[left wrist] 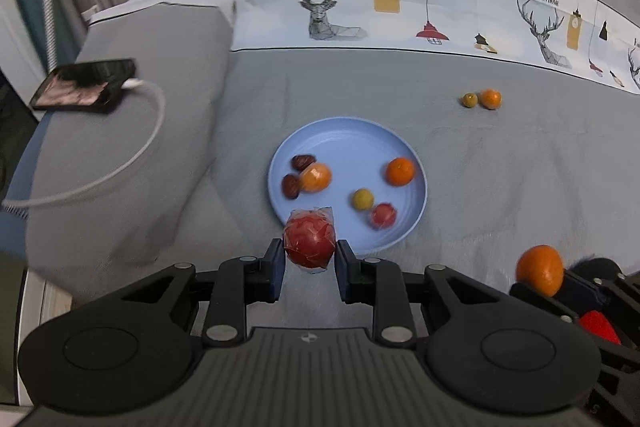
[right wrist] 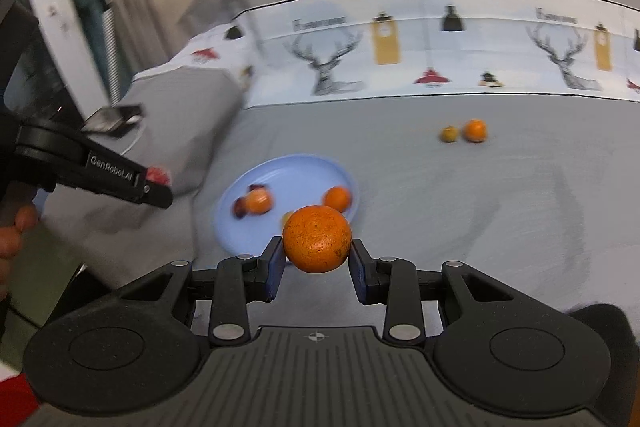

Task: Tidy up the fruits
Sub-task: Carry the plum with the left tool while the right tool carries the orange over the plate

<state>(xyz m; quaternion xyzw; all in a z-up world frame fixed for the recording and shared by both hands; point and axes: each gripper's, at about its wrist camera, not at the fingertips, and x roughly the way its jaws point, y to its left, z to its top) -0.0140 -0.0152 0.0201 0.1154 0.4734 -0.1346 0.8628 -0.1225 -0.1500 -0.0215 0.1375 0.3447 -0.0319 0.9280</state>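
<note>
Left gripper (left wrist: 309, 254): clamped on round red plastic-wrapped fruit (left wrist: 309, 242). Right gripper (right wrist: 317, 254): clamped on dimpled orange (right wrist: 317, 245). Beyond both fingertips: smooth round blue plate (left wrist: 352, 135), on grey fabric.

grey sofa seat (left wrist: 500, 179): blue plate (left wrist: 344, 131), small orange (left wrist: 490, 98) touching yellowish fruit (left wrist: 469, 100)

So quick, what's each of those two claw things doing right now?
Left gripper: fingers closed on a plastic-wrapped red fruit.
Right gripper: fingers closed on an orange.
</note>
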